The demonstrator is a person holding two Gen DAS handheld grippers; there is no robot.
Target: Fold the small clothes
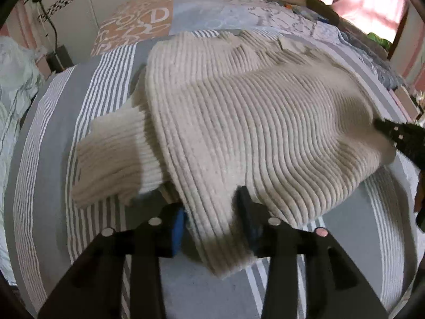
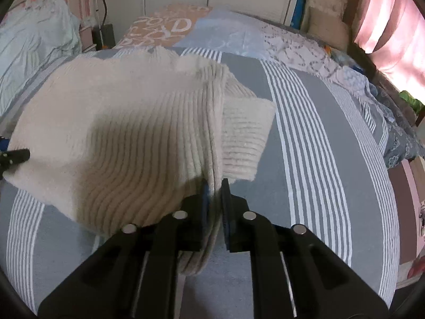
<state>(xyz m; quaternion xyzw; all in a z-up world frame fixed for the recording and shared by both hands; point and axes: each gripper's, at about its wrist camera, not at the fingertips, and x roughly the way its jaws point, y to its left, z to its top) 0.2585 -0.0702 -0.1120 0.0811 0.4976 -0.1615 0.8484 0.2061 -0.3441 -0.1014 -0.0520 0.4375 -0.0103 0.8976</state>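
A cream ribbed knit sweater [image 1: 239, 111] lies spread on the striped bed cover [image 1: 106, 101], its near part raised off the bed. My left gripper [image 1: 212, 212] stands open at the near hem. The cloth runs flat across the gap between its fingers, and a corner hangs below them. My right gripper [image 2: 214, 202] is shut on the sweater [image 2: 127, 122], pinching a folded edge of several layers. One sleeve [image 2: 247, 138] sticks out to the right of that edge. The other sleeve [image 1: 114, 159] shows under the body on the left side.
Bare grey and white striped bed cover [image 2: 318, 146] stretches to the right of the sweater. A tan lettered pillow [image 1: 138, 24] and patterned bedding lie at the far end. Pale green bedding [image 2: 39, 32] is heaped at the left, and pink curtains [image 2: 393, 26] hang at the right.
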